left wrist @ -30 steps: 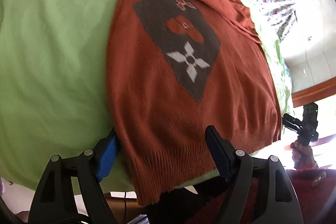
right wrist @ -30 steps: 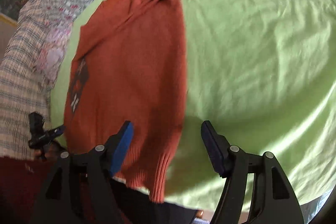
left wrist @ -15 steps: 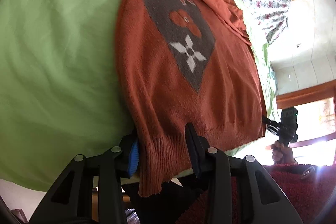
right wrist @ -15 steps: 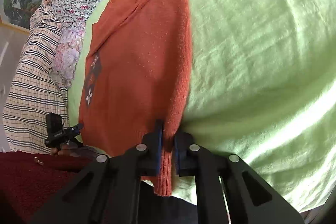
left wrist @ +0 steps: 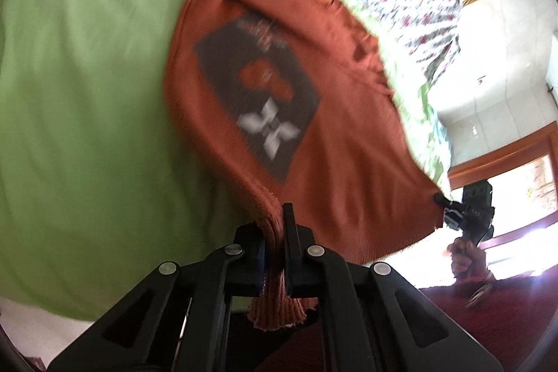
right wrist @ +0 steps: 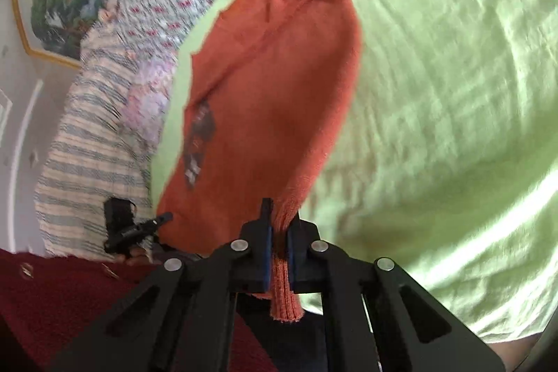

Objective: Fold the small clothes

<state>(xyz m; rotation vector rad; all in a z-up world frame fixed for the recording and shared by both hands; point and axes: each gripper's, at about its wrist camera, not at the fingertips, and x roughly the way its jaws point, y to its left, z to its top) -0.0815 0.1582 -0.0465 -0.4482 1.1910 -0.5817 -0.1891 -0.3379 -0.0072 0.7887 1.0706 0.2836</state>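
The rust-orange sweater (left wrist: 348, 142) lies face up on the green-sheeted bed (left wrist: 87, 93), its long axis running from the ribbed hem at the near edge away to the collar. The left gripper (left wrist: 275, 253) and the right gripper (right wrist: 279, 250) each have their fingers clamped on a hem corner, the left jaws having just closed. Motion blur hides detail, but the hem seems lifted, with open sheet beyond the collar for folding forward.
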